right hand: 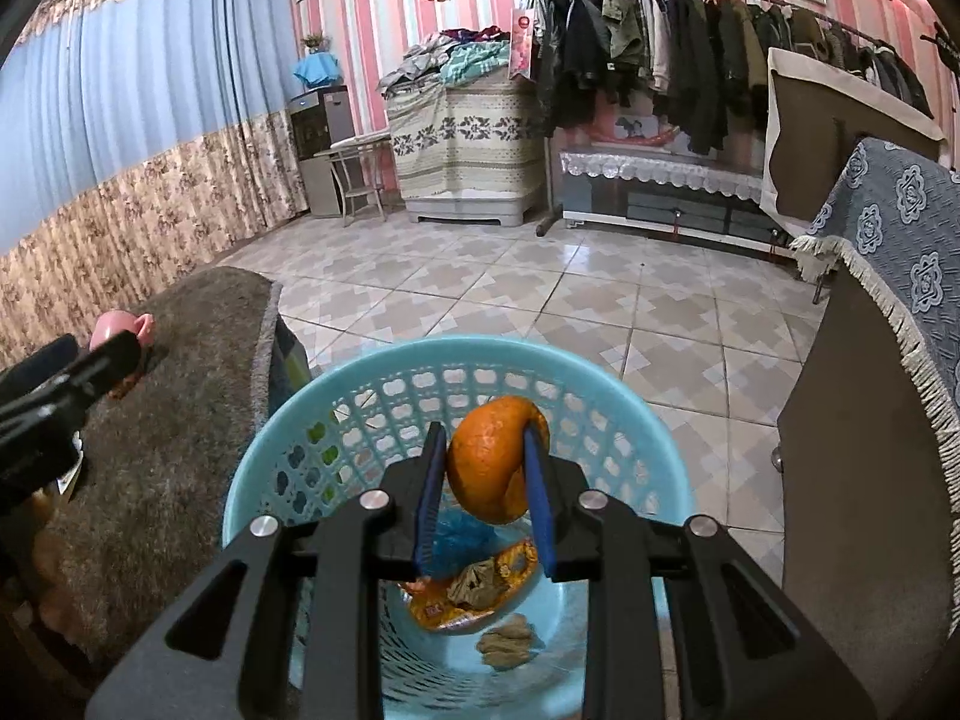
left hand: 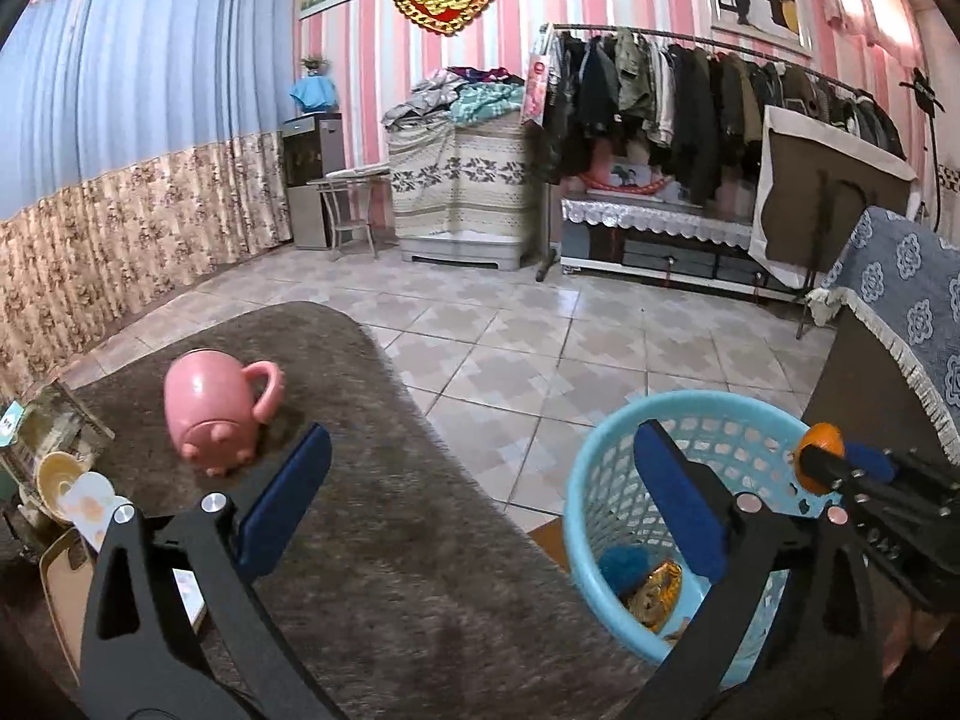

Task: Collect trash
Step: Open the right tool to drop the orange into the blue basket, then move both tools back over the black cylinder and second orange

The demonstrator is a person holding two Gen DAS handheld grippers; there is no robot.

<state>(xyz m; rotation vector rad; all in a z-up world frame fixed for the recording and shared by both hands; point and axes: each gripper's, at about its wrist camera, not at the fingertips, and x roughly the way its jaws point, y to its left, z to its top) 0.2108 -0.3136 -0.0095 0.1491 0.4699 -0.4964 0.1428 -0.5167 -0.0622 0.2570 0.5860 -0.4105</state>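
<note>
Pinching orange peel [right hand: 495, 468] w/ right jaws, left wide open

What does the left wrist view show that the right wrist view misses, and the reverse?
Left wrist only: the open left tool with nothing between its pads, and cups at the table's left edge.
Right wrist only: brown scraps on the basket floor.
Both: the orange peel held in the right tool over the blue basket, and the pink mug.
</note>
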